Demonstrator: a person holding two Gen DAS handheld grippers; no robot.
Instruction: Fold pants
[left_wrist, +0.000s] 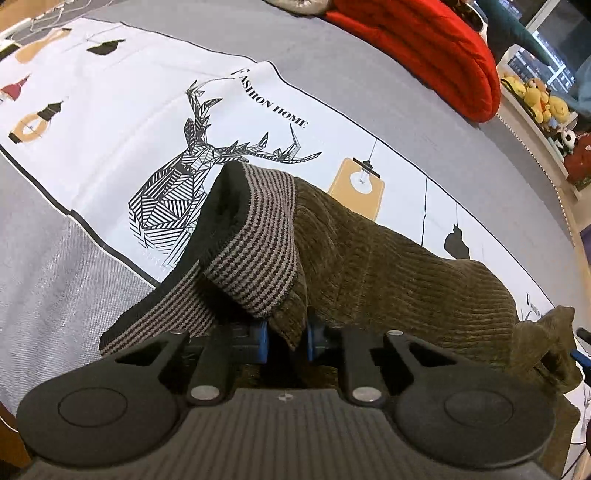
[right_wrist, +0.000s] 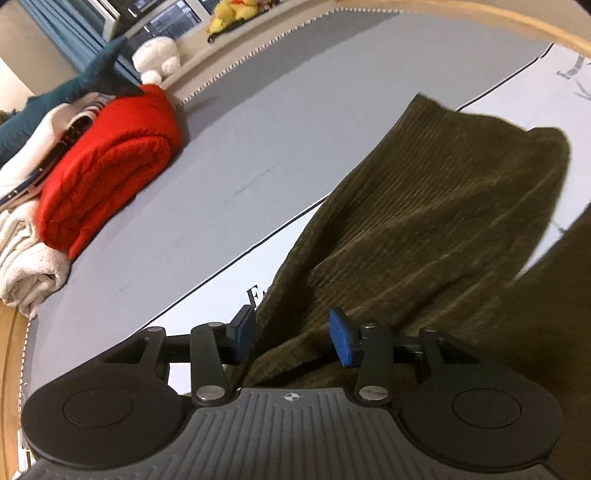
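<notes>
The pants (left_wrist: 388, 258) are olive-green corduroy with a grey-and-black striped waistband (left_wrist: 251, 236). They are lifted off a white printed cloth (left_wrist: 110, 122). My left gripper (left_wrist: 287, 338) is shut on the pants' fabric just under the waistband, which flops open above the blue pads (left_wrist: 263, 341). In the right wrist view the pants (right_wrist: 424, 221) hang across the frame. My right gripper (right_wrist: 293, 339) has its blue pads (right_wrist: 341, 341) well apart, with a fold of the pants lying between them and not pinched.
The white cloth (right_wrist: 517, 92) with a deer print (left_wrist: 184, 184) lies on a grey bed cover (right_wrist: 240, 129). A folded red blanket (right_wrist: 107, 162) and white folded laundry (right_wrist: 22, 258) sit at the far side. Plush toys (left_wrist: 535, 99) line a shelf.
</notes>
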